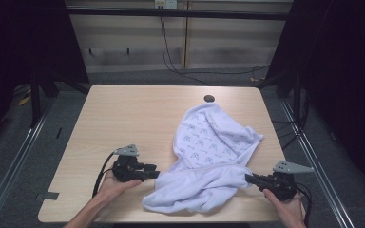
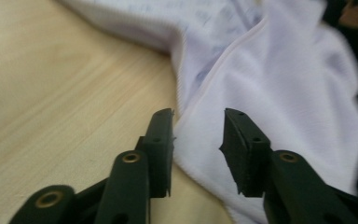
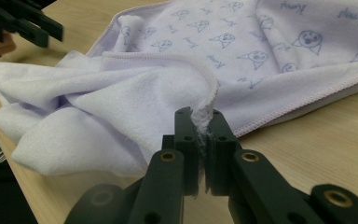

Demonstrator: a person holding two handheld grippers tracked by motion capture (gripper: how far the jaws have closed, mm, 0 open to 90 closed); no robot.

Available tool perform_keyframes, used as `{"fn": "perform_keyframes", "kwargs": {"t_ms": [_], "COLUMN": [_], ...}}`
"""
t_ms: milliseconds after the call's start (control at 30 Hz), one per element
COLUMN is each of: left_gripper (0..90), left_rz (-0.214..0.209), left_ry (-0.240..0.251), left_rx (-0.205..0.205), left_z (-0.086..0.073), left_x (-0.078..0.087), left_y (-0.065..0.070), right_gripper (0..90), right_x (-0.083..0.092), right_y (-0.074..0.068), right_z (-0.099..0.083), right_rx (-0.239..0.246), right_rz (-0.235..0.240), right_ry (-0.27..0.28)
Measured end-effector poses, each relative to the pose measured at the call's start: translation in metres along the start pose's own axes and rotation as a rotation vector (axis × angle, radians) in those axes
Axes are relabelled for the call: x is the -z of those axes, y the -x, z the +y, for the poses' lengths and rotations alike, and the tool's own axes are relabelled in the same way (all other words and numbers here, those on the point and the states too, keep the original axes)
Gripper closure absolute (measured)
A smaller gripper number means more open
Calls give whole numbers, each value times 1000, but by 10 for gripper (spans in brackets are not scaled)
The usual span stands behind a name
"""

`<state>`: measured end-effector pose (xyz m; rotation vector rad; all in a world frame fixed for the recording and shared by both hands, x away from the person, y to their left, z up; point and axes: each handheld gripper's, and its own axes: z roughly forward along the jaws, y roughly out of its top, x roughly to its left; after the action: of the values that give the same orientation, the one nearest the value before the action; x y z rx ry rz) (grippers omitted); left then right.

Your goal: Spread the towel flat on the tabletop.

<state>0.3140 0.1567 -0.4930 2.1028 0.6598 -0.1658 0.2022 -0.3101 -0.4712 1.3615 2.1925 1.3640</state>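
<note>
A white towel point(image 1: 208, 164) with a pale blue printed pattern lies crumpled on the wooden table point(image 1: 133, 118), in the lower right part of the high view. Its printed side faces up toward the centre of the frame; its plain side is bunched along the near edge of the table.

The left gripper point(image 1: 153, 171) sits in the lower left of the high view, just beside the left end of the towel. In the left gripper view the left gripper point(image 2: 198, 133) has its jaws parted. A fold of the towel point(image 2: 270, 88) lies between them and beyond, with its hem next to the left jaw. The pads do not press on the cloth: the tool is released.

The right gripper point(image 1: 249, 179) sits at the lower right of the high view, at the right end of the bunched cloth. In the right gripper view the right gripper point(image 3: 199, 122) is clenched on a corner of the towel point(image 3: 121, 107), with frayed cloth pinched between the pads.
</note>
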Motion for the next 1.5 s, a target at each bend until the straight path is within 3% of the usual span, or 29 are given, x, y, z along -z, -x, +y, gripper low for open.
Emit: {"fn": "perform_keyframes", "kwargs": {"t_ms": [67, 200, 333, 400, 567, 667, 800, 867, 900, 1033, 1200, 1367, 1500], "left_gripper": [595, 618, 774, 846, 886, 887, 888, 888, 889, 888, 889, 889, 890], "left_rz": [17, 27, 1, -26, -40, -27, 25, 35, 57, 115, 167, 185, 174], "left_ry": [-52, -73, -104, -109, -118, -60, 61, 139, 182, 258, 354, 469, 535], "left_rx": [-4, -12, -51, -49, -65, -54, -31, -9, -5, -69, -73, -144, -210], "left_z": [-1, -2, -3, -5, -8, -5, 4, 14, 26, 59, 87, 120, 135], "left_x": [-8, -12, -14, -15, -10, 3, 33, 50, 62, 88, 119, 155, 182], "left_y": [-3, -3, 3, 4, 11, 10, 2, -2, -4, 0, -5, 17, 43], "right_gripper": [856, 855, 854, 854, 855, 855, 856, 856, 856, 857, 857, 859, 859], "right_x": [-2, -4, -4, -5, -6, -8, -13, -18, -19, -18, 1, 31, 58], "right_y": [1, 5, 7, 7, 6, 8, 14, 18, 19, 18, 15, -1, -14], "right_z": [0, 2, 4, 4, 5, 9, 27, 42, 50, 90, 138, 182, 201], "right_rx": [-3, -2, -4, -1, -4, 3, 24, 31, 38, 67, 109, 173, 212], "right_rz": [2, 11, 13, 12, 19, 22, 27, 27, 24, 21, 2, 2, 14], "right_ry": [-5, 1, 5, 6, 3, 10, 18, 29, 32, 76, 165, 261, 334]}}
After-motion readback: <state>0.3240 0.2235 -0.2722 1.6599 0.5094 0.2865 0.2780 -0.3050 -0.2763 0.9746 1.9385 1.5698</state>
